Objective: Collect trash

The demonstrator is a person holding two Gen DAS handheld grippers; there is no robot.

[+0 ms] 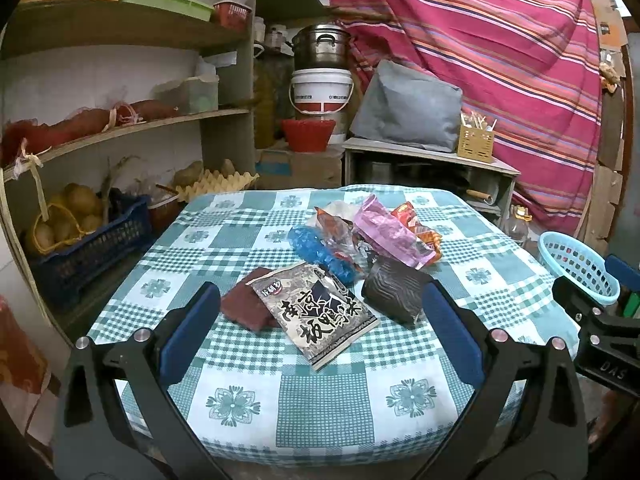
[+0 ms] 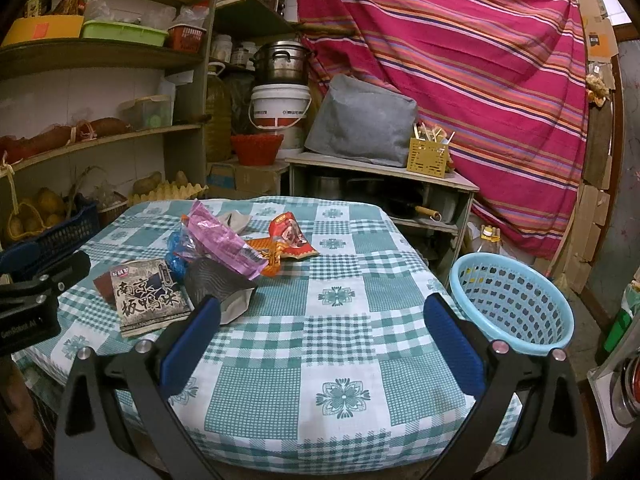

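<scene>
While spread wide, both grippers' fingers (image 1: 188,332) (image 2: 192,336) empty

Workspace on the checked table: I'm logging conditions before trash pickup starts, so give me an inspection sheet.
Surface: table with teal checked cloth, near half bare.
Job's things: wrappers piled at the far left side: black-and-white printed packet, dark grey pouch, purple wrapper, blue plastic, orange-red packets, maroon flat piece. Light blue basket at the table's right edge holds no wrappers.
Clutter: nothing seen apart from the wrappers.
Grippers: left claw open, empty, facing the pile; right claw open, empty, over bare cloth.
Cables: nothing seen.
Surroundings: shelves of produce, white bucket, striped cloth.
</scene>
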